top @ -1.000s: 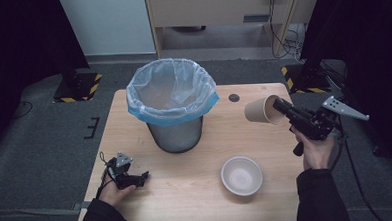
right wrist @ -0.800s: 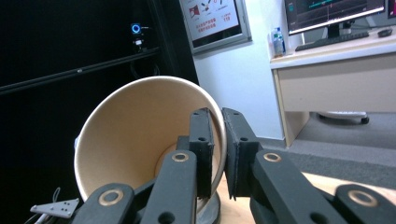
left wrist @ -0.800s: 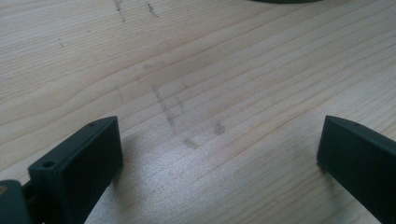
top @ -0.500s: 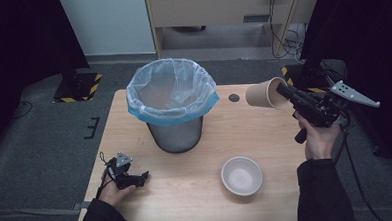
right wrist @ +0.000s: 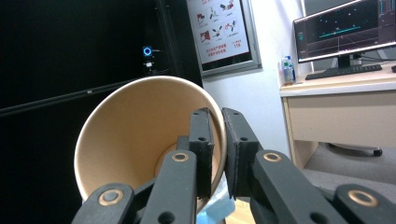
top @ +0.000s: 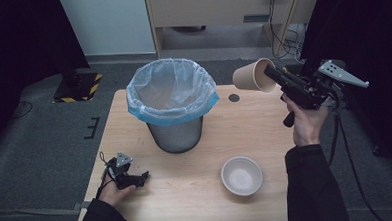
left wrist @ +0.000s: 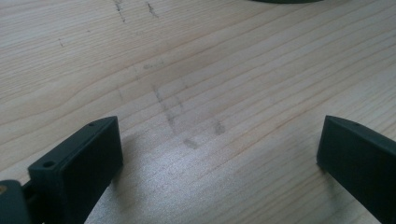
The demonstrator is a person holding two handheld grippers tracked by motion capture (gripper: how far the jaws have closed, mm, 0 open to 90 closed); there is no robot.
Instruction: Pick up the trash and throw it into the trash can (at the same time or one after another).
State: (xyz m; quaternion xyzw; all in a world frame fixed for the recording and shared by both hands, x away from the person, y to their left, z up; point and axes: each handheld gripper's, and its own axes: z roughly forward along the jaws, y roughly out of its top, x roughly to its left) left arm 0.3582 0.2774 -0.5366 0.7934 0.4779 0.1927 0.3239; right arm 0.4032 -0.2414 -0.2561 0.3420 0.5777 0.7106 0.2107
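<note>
Right now my right gripper (top: 271, 73) has its fingers (right wrist: 201, 140) pinched on the rim wall of the paper cup (top: 252, 75), one inside and one outside; the cup hangs tilted on its side in the air over the desk's far right corner, beside the lined bin (top: 172, 104) but not above it. My left gripper (top: 132, 177) rests at the near left corner, fingers (left wrist: 88, 158) spread wide on nothing. I judge the grip thin; a quick swing could let the cup pivot or slip, dropping it short onto the desk (top: 265, 132) or into the bowl (top: 242, 175).
</note>
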